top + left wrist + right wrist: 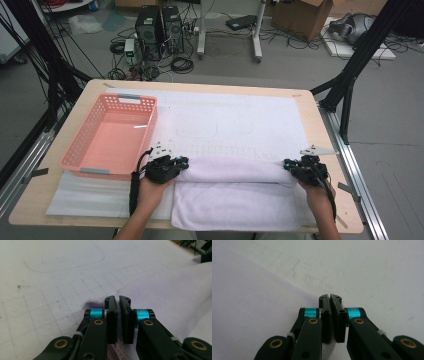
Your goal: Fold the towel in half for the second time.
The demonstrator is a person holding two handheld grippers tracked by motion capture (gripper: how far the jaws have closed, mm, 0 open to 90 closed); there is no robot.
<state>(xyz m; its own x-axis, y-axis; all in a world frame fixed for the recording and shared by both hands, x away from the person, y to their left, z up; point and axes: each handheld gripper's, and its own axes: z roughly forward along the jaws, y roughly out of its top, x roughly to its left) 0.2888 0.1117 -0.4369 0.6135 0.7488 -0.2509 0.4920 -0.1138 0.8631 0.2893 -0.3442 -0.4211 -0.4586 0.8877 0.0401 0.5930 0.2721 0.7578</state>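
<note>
While both jaws pinch the towel (235, 187), a pink basket (112, 137) sits left.

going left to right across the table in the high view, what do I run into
pink basket → left claw → folded white towel → right claw, each claw clamped on an end of the towel's fold.

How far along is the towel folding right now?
One fold looks under way: the towel has a rolled far edge across its width. Both tongs, left and right, are shut on that edge's two corners. Left to do, probably: finish folding and perhaps put it in the pink basket, which holds nothing yet.
</note>
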